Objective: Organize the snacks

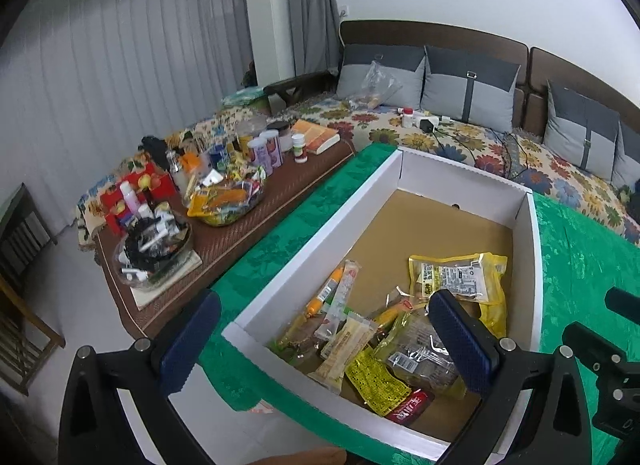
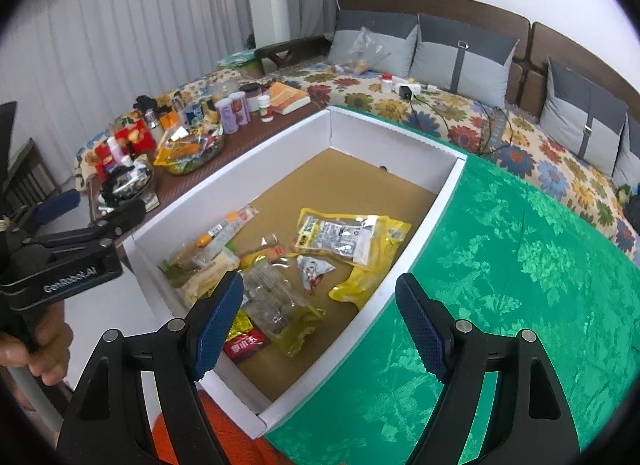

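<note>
A white cardboard box [image 1: 528, 249] [image 2: 436, 201] with a brown floor sits on a green cloth. Several snack packets lie in its near half: a large yellow pouch [image 1: 460, 275] [image 2: 348, 233], stick snacks [image 1: 332, 293] [image 2: 228, 227], a clear bag [image 1: 420, 357] [image 2: 272, 297], a red packet [image 1: 412, 407] [image 2: 244, 345]. My left gripper [image 1: 324, 341] is open and empty above the box's near end. My right gripper [image 2: 320, 325] is open and empty over the box's near right wall. The left gripper also shows in the right wrist view [image 2: 60, 233].
A low brown table [image 1: 248, 233] [image 2: 248, 145] left of the box holds a glass bowl of snacks [image 1: 224, 201] [image 2: 188, 153], cans, bottles, a book [image 1: 316, 135] and a bowl of small items [image 1: 152, 253]. A floral sofa [image 1: 500, 149] with grey cushions lies behind. Green cloth [image 2: 500, 265] spreads right.
</note>
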`<state>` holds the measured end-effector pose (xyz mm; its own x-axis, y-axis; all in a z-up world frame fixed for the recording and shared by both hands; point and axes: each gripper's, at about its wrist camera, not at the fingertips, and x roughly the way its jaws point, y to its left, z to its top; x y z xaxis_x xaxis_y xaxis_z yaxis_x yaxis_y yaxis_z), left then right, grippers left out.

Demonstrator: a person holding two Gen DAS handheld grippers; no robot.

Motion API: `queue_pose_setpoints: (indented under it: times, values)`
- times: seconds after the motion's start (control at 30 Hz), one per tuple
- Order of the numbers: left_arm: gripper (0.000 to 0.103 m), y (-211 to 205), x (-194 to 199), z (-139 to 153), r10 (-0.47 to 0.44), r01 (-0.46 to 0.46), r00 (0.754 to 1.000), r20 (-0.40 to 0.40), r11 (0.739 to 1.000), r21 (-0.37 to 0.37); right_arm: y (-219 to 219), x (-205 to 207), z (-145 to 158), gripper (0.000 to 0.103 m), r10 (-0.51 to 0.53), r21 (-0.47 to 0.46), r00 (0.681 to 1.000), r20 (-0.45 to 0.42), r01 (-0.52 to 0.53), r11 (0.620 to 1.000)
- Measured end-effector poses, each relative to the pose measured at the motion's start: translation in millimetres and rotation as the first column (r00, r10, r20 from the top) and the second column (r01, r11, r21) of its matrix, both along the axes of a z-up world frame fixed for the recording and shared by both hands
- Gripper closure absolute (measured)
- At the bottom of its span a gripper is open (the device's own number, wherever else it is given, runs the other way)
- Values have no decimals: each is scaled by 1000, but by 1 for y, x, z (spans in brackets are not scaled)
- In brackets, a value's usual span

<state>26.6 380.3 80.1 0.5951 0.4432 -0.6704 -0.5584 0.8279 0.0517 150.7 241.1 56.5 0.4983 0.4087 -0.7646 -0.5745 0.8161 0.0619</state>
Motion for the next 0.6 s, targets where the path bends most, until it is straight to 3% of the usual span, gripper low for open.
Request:
queue_pose_setpoints:
  times: [0.17, 0.6]
  values:
    - [0, 8, -3, 1, 22, -21, 1000, 16, 999, -37, 6, 0, 2, 21, 3, -10, 1000, 4, -3, 1000]
    - [0, 12, -2, 2, 31, -31, 999, 15, 999, -37, 17, 0, 1, 21, 31, -17, 999, -7, -31, 999]
